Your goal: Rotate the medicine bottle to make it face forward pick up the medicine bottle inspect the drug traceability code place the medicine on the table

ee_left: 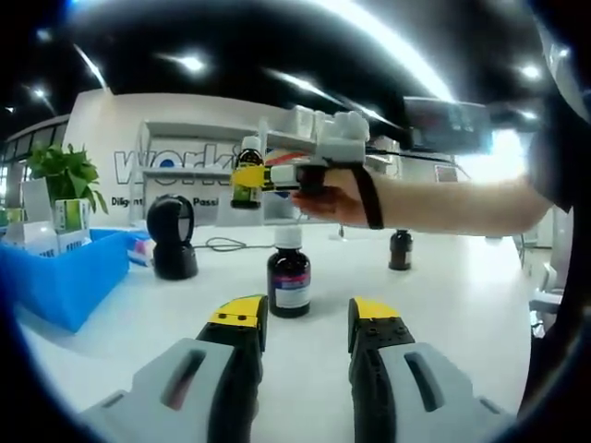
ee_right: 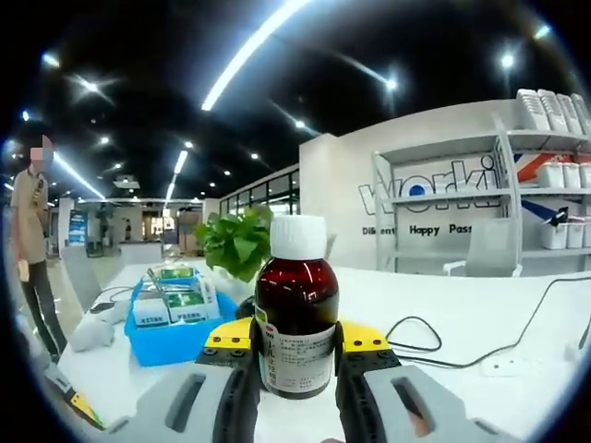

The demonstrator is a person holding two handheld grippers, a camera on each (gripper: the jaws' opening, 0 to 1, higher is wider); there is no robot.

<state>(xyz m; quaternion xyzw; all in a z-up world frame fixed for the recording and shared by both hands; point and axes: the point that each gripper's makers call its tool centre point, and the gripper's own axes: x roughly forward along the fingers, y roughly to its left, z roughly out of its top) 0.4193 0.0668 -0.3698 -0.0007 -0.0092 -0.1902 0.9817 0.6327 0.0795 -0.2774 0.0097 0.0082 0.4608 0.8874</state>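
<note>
My right gripper point(ee_right: 295, 340) is shut on a brown medicine bottle point(ee_right: 297, 291) with a white cap and a white label, held upright above the table. In the left gripper view that same gripper point(ee_left: 251, 176), held by a person's hand point(ee_left: 332, 198), carries the bottle point(ee_left: 245, 194) in the air at mid-height. My left gripper point(ee_left: 307, 318) is open low over the white table point(ee_left: 443, 305), with nothing between its jaws. A second brown bottle point(ee_left: 289, 277) stands on the table just beyond it. A third, smaller dark bottle point(ee_left: 400, 249) stands further right.
A black scanner stand point(ee_left: 173, 237) sits left of the standing bottle. A blue bin point(ee_left: 65, 277) of medicine boxes point(ee_right: 171, 305) lies at the left, with a green plant point(ee_right: 238, 245) behind. A cable point(ee_right: 462, 346) runs across the table. Shelves point(ee_right: 545, 185) line the back wall. A person point(ee_right: 32, 240) stands far left.
</note>
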